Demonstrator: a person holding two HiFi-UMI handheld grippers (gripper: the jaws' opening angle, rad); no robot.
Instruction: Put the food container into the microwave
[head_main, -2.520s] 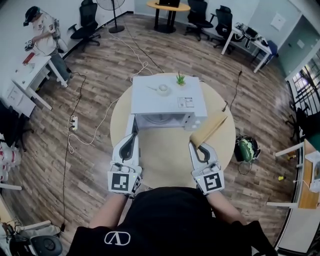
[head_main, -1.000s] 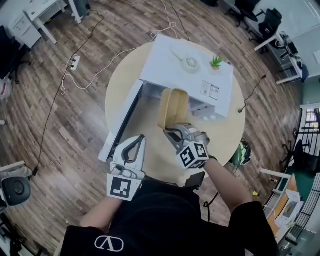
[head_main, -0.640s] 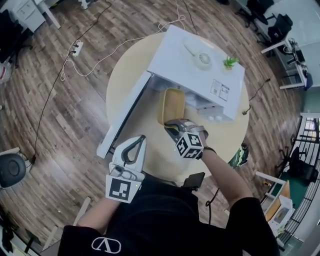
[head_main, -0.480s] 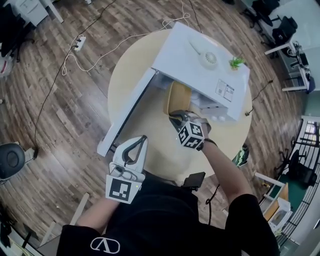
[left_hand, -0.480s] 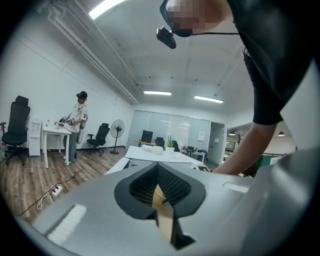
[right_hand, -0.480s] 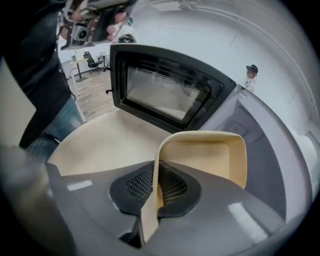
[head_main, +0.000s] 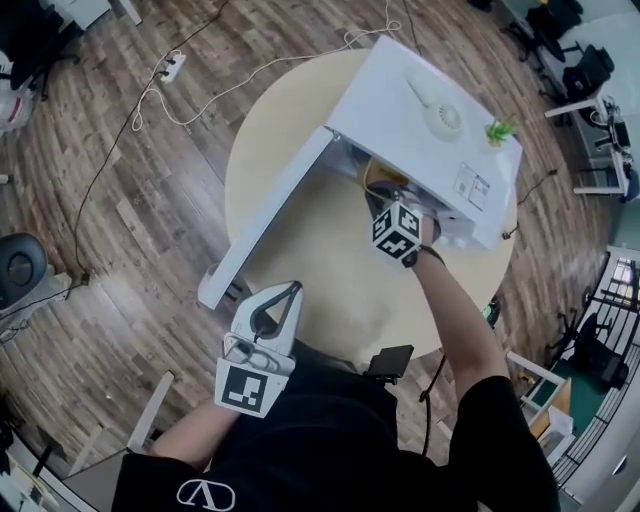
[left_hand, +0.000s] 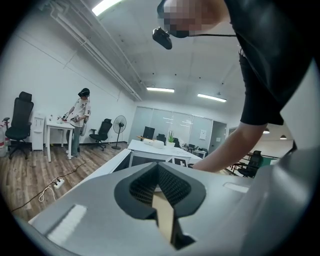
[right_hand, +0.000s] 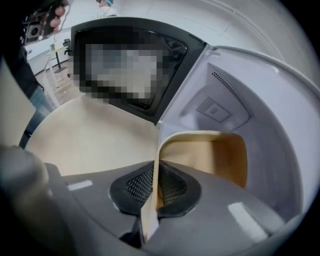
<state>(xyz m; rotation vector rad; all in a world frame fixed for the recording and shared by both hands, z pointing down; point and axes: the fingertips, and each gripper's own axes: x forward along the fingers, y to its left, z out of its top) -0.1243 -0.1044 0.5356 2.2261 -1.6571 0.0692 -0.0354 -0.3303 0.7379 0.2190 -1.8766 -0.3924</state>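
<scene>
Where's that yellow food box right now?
The food container is clamped by its rim in the right gripper, partly inside the open microwave, just right of the swung-open door in the right gripper view.

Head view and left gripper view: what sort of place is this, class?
Probably an open-plan office or lab workspace: rolling office chairs, a white desk by the wall, and a microwave on a round table over wood flooring.

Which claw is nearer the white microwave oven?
Right. The right claw reaches into the white microwave oven, clamping the tan food container; the left claw hangs by the beige table, well short.
</scene>
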